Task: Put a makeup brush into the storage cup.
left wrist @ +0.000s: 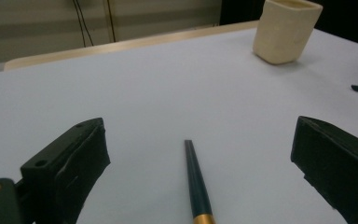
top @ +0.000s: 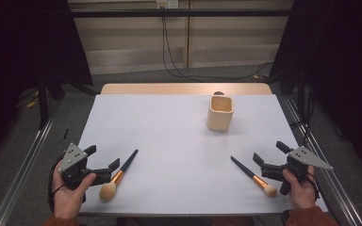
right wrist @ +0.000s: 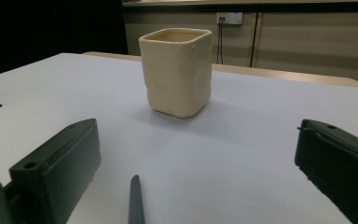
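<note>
Jaws wide apart, empty, on left gripper and right gripper; cream square ceramic cup at one o'clock, dark-handled makeup brushes beneath each

A white table spans the middle of the high view, a strip of bare wood along its upper edge. Black cables hang down the beige wall at top centre from a wall socket. Grey floor lies beyond, black curtains at both sides.

White-topped table, on it a cream square cup and two makeup brushes.
</note>
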Action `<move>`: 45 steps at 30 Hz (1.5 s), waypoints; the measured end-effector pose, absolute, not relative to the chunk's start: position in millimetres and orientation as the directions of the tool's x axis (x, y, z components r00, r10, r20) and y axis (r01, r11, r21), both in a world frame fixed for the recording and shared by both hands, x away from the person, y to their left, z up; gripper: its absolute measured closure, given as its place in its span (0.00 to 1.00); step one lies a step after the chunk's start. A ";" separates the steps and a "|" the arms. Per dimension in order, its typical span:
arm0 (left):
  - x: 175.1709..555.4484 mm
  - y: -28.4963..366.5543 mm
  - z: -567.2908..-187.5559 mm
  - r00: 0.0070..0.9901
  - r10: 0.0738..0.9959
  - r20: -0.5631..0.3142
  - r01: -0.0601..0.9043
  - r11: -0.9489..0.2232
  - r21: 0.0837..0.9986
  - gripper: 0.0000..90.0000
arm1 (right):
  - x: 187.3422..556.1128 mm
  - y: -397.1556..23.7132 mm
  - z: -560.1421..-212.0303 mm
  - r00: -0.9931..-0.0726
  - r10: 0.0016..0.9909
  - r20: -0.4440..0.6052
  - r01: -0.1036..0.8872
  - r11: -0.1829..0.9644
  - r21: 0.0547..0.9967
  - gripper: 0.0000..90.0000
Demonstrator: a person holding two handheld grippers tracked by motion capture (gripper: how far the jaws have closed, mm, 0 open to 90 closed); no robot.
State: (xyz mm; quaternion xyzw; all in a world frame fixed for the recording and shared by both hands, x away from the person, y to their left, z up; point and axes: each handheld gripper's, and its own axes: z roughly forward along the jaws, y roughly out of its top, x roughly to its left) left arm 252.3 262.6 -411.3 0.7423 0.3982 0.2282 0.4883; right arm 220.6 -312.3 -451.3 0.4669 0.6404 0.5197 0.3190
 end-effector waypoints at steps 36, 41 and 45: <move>281.3 245.4 -397.3 0.602 0.799 -0.008 0.645 -0.480 0.595 0.08 | 222.6 -310.6 -451.8 -0.375 0.924 0.077 0.273 0.031 0.962 0.00; 285.0 242.1 -396.5 0.609 0.793 -0.009 0.666 -0.505 0.549 0.09 | 222.6 -310.5 -451.6 -0.376 0.923 0.080 0.275 0.029 0.961 0.00; 288.4 239.1 -397.4 0.616 0.788 -0.009 0.681 -0.527 0.508 0.09 | 222.6 -310.2 -451.8 -0.381 0.921 0.080 0.278 0.031 0.960 0.00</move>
